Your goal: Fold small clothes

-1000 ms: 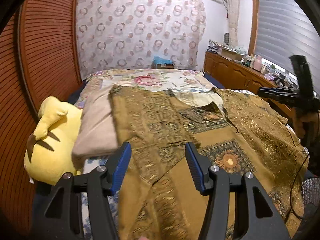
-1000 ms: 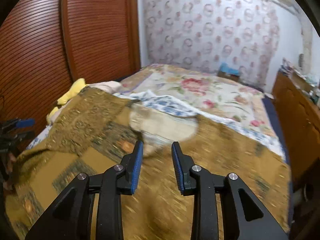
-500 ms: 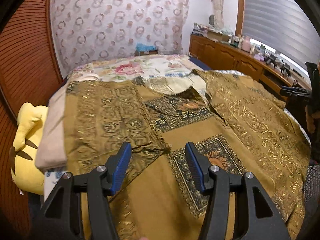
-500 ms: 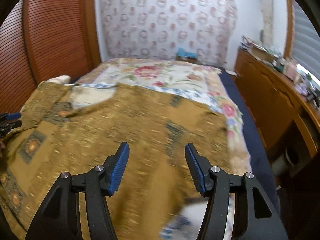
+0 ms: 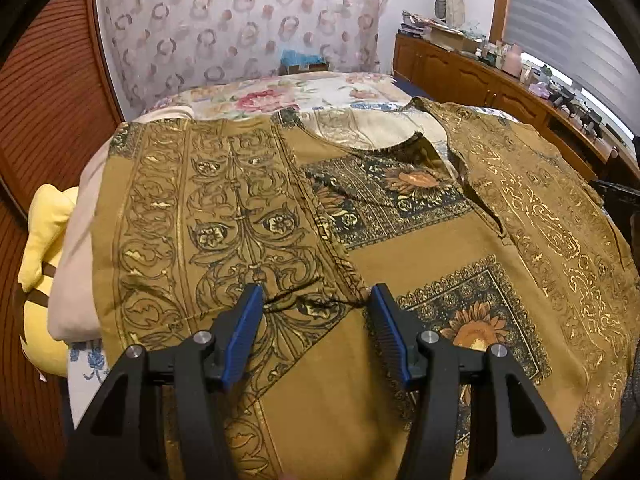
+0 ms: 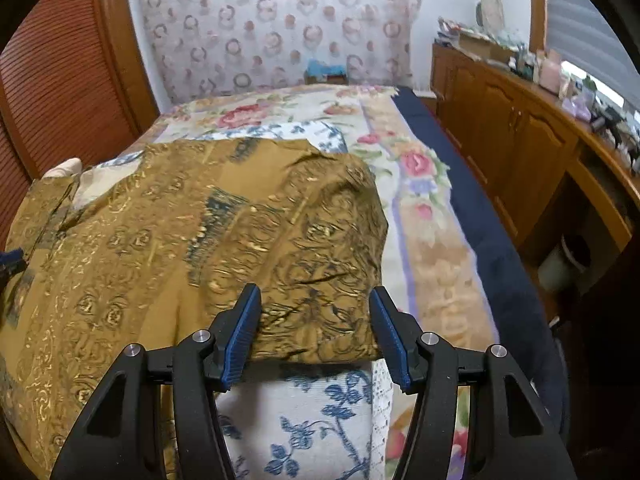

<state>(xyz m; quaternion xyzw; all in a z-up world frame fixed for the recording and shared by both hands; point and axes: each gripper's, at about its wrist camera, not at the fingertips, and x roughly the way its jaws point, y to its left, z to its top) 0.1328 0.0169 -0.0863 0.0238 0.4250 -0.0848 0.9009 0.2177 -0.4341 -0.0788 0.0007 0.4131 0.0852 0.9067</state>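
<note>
- A mustard-brown patterned garment (image 5: pixel 420 248) lies spread over the bed (image 6: pixel 424 184), covering most of the floral bedspread (image 5: pixel 280 96).
- In the left wrist view one sleeve (image 5: pixel 208 216), printed with dark scrollwork, is folded in over the body of the garment, its hem corner ending between the fingers of the left gripper (image 5: pixel 316 320).
- The left gripper hangs just above the cloth with its jaws wide apart and nothing between the blue pads (image 5: pixel 244 332).
- On the far side of the garment a second panel with gold print (image 5: pixel 552 240) lies over the body, and the pale lining at the neckline (image 5: pixel 372 132) shows.
- In the right wrist view the right gripper (image 6: pixel 316 324) is also spread wide and holds nothing; the rumpled edge of the garment (image 6: pixel 320 264) lies between and beyond its fingers.
- Below that edge a white cloth with blue flowers (image 6: pixel 312 416) is exposed.
- A yellow plush toy (image 5: pixel 44 264) sits at the left side of the bed, beside a beige pillow (image 5: pixel 76 264).
- A wooden cabinet (image 6: pixel 532 152) with cluttered top runs along the right wall, under a window blind (image 5: pixel 568 32).
</note>
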